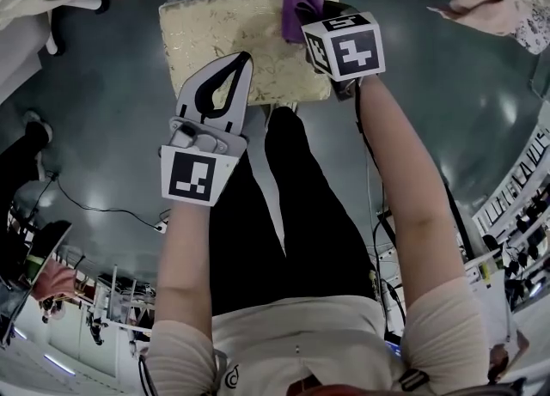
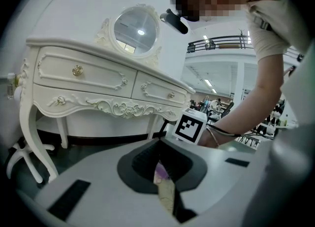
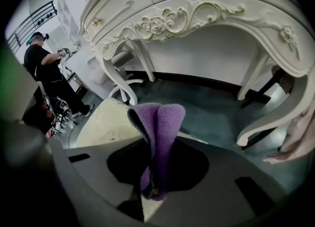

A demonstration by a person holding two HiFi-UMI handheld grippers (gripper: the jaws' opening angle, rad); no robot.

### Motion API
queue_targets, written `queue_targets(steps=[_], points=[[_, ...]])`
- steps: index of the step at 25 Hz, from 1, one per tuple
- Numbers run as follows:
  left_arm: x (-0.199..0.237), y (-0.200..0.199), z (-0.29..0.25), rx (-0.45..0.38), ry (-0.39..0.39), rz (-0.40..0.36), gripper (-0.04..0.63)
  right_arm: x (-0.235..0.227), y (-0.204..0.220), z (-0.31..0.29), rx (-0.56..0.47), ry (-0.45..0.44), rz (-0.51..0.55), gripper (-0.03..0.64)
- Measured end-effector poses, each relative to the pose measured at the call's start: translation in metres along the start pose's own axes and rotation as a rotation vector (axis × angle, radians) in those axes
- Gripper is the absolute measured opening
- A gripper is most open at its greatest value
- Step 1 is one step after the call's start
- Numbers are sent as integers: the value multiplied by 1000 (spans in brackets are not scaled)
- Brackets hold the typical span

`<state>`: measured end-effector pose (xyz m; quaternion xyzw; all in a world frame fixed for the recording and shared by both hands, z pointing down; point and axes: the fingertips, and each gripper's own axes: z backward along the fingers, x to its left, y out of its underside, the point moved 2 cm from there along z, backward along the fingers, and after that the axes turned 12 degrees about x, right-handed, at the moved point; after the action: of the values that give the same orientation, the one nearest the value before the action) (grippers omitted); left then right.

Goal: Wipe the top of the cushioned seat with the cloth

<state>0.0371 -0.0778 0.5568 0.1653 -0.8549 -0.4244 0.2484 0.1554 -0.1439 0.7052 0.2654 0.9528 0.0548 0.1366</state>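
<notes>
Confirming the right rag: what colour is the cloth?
Purple cloth; it shows best in the right gripper view.

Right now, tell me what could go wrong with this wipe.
The cloth is pinched into a narrow upright fold in the right hand-held gripper, so the jaws may scrape the cushioned seat instead.
It sits at the seat's far right corner; a stroke could slip off.
The left hand-held gripper, shut, lies over the seat, possibly in the wiping path.

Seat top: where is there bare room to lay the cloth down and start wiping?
The seat's far left and far middle are bare, bordered by its left edge, the left gripper and the cloth. The left gripper hangs shut over the near middle. The far right corner is crowded: the right gripper holds the cloth there.
</notes>
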Motion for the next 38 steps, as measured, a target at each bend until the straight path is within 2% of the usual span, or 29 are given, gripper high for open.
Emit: queue_targets(steps=[6, 12, 16, 19, 23, 32, 38], points=[[-23, 1, -13, 10, 8, -10, 14, -31, 21, 10, 8, 30, -20, 84], [-43, -3, -16, 4, 34, -18, 14, -66, 43, 20, 69, 118, -38, 81], [-43, -5, -3, -4, 52, -22, 14, -58, 39, 34, 76, 163, -6, 80], [-35, -6, 16, -11, 66, -23, 14, -32, 30, 47, 44, 145, -7, 80], [-15, -2, 54, -22, 70, -28, 14, 25, 23, 47, 16, 86, -12, 80], [49, 28, 141, 4, 55, -32, 14, 167, 11, -3, 28, -61, -54, 80], [94, 48, 180, -1, 4, 9, 14, 238, -11, -36, 29, -131, -49, 80]])
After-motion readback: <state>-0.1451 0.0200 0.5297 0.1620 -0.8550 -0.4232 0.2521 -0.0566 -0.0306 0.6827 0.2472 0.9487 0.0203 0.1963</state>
